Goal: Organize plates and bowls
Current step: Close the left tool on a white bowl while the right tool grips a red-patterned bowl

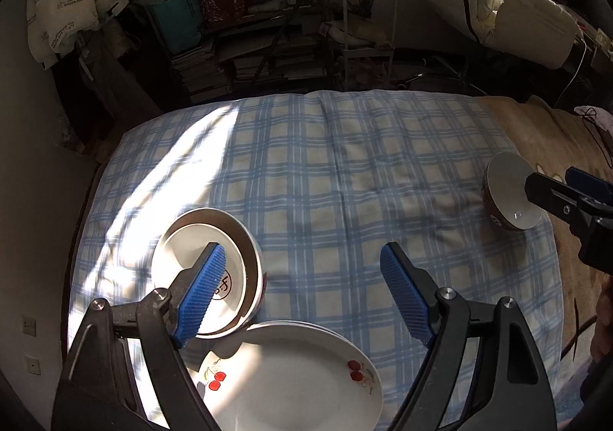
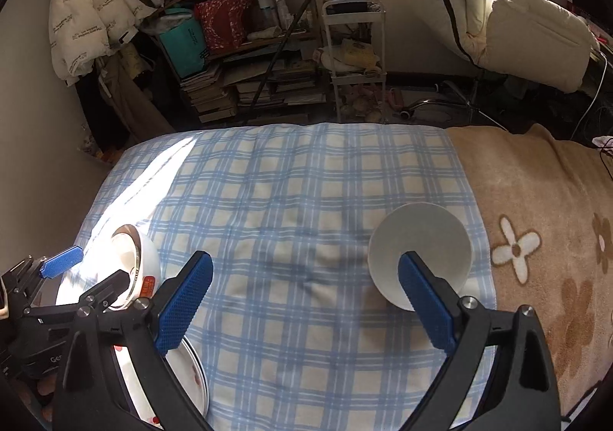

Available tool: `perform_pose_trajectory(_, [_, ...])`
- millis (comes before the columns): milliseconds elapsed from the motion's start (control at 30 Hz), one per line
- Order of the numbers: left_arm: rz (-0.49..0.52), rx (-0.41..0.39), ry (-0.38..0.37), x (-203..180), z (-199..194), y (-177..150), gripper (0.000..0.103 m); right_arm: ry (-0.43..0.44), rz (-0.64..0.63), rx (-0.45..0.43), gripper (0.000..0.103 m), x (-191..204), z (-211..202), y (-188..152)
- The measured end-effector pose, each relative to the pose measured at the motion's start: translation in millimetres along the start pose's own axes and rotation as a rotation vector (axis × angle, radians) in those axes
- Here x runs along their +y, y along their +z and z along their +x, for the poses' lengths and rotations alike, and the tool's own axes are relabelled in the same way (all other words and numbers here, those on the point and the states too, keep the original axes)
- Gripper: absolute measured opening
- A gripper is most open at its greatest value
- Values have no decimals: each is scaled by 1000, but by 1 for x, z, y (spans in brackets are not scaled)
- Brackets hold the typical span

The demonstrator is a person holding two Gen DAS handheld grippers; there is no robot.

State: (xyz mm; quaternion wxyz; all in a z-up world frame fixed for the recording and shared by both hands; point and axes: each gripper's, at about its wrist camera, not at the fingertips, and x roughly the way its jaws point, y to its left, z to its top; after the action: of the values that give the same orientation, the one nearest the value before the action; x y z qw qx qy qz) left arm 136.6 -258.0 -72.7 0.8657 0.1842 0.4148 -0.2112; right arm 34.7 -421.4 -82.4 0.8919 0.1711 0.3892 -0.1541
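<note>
On the blue-and-white checked cloth that covers the near part of the bed, the crockery sits in two groups. At the left edge, in a band of sunlight, two nested bowls stand together: a smaller white bowl with a dark circled mark on its floor rests tilted inside a larger one with a brownish inner wall and a red-patterned outside. Just in front of them, touching or nearly so, lies a stack of white plates painted with red cherries at the rim. Well apart, at the cloth's right edge beside the tan flowered blanket, stands a single bowl, plain white inside and dark red with a pattern outside.

The left gripper hangs over the nested bowls and plates, its blue-padded fingers spread wide and gripping nothing. The right gripper is likewise spread wide and empty, its right finger overlapping the single bowl in the right wrist view.
</note>
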Motion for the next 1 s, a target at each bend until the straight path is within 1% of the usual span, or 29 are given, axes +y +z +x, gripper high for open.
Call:
perform_pose_trajectory(200, [23,-2,-16,-39,13,13,82,-25,23,-9,102,-41,-4,-3])
perform_pose_trajectory(333, [38,1,-17,-63,24,20,82,-25,54,-17,102,-68,-3,-2])
perform_pose_trajectory(433, [69,1,-12,-82,33,28,82,-26,75,-18,102,-85,0,-2])
perform_pose_trajectory(500, [81,-1,-21,-94,39,33,82,-29,89,-14,102,-97,4,-1])
perform_pose_trajectory(600, [83,8,-45,-108,51,42,82,-32,109,2,102,-112,13,-1])
perform_pose_trajectory(733, [99,21,-54,-128,67,50,82,-30,137,25,102,-127,27,-3])
perform_pose_trajectory(933, [139,50,-50,-153,92,53,82,-38,162,66,101,-145,51,-8])
perform_pose_trajectory(1000, [152,59,-53,-161,98,53,82,-40,173,80,97,-150,58,-10])
